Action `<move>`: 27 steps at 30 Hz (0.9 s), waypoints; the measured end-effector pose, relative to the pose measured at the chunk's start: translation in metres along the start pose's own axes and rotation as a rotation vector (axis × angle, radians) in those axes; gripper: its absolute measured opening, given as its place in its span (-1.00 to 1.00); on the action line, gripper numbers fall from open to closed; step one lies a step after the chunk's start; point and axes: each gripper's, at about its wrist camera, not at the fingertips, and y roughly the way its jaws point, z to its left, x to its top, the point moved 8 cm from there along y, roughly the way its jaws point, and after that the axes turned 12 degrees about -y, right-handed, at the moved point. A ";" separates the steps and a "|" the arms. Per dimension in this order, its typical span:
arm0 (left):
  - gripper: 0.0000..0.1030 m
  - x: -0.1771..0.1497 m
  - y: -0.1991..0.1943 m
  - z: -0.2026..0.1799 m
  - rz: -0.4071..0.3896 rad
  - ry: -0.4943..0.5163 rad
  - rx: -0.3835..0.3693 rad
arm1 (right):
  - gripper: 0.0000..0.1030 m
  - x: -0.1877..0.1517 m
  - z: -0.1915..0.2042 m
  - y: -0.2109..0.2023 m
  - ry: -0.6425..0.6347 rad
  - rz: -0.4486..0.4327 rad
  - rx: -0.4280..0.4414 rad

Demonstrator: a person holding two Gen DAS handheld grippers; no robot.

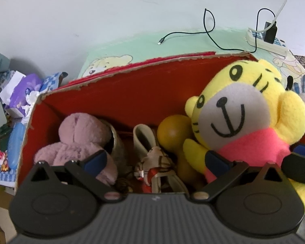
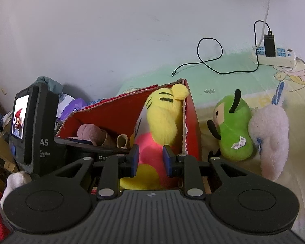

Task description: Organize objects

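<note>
I have both claws over the red-lined cardboard box [image 1: 116,93], which sits on a pale green cartoon-print sheet [image 2: 223,85]. Just ahead of my right claw [image 2: 150,160] the yellow plush tiger in a pink shirt [image 2: 162,120] stands in the box's right end, and the claw's blue pads are pressed in on its pink middle, pinching it. To the right of that claw, outside the box wall, lie a green plush toy [image 2: 233,130] and, touching it, a white fluffy plush [image 2: 270,134]. My left claw [image 1: 156,160] hangs spread wide over the box and grips nothing; under and beyond it sit a mauve plush [image 1: 77,140], an ochre wooden ball-shaped piece [image 1: 172,130] and a small cloth doll [image 1: 154,164]. The tiger looks light, soft and squashy, hardly fragile; I judge the stuffed torso is the safest hold, since limbs would flop.
</note>
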 end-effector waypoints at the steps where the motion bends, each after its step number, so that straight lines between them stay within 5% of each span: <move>1: 0.99 0.000 0.000 0.000 -0.001 0.000 0.001 | -0.50 0.000 0.000 0.000 -0.004 -0.001 0.001; 27: 0.99 0.001 0.002 0.003 -0.002 -0.004 0.023 | -0.50 -0.002 0.001 -0.002 -0.033 -0.020 0.027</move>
